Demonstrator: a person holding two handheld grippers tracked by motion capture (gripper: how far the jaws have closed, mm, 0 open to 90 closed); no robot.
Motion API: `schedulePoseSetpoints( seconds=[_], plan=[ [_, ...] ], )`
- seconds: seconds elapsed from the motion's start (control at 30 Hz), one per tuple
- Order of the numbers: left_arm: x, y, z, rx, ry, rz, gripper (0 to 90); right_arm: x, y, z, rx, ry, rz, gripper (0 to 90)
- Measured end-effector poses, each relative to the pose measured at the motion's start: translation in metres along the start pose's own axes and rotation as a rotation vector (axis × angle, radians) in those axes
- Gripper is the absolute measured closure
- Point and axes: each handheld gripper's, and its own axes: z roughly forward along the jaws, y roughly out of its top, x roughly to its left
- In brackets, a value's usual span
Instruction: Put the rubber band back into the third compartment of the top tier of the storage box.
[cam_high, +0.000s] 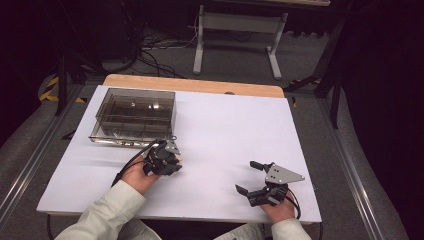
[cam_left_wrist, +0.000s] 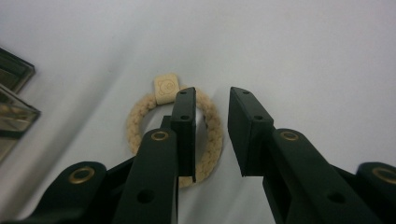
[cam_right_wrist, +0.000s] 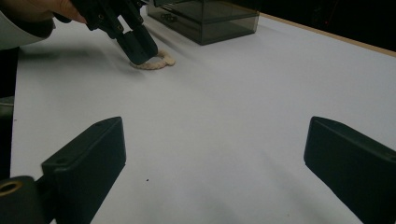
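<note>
Rope ring (cam_left_wrist: 212, 140) flat on table (cam_high: 225, 130), left tool (cam_left_wrist: 211, 133) astride, apart; box (cam_high: 134, 115) near; right tool (cam_high: 248, 177) apart.

Rope ring (cam_left_wrist: 205, 135) flat on table (cam_high: 225, 125), under left gripper (cam_left_wrist: 210, 135). Clear box (cam_high: 134, 115) behind ring. Right gripper (cam_high: 250, 177) at table's right front, well apart.

No readable text, brand or number can be made out anywhere, just a ring mark pressed into the little tag (cam_left_wrist: 166, 88).
</note>
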Motion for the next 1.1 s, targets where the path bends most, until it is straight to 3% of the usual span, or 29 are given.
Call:
schedulePoseSetpoints(
  seconds=[0.13,0.23,0.5,1.1],
  plan=[
    [0.000,0.000,0.005,0.025,-0.001,0.001,74.3,0.000,0.000,0.000,0.001,0.000,0.001,6.0],
    [0.000,0.000,0.006,0.029,-0.006,0.003,82.8,0.000,0.000,0.000,0.001,0.001,0.001,6.0],
    [-0.003,0.001,0.003,0.022,0.006,0.017,85.5,0.000,0.000,0.000,0.002,0.000,0.000,6.0],
    [-0.006,0.008,-0.038,-0.148,-0.015,0.015,85.5,0.000,0.000,0.000,0.004,-0.003,0.007,6.0]
  ],
)
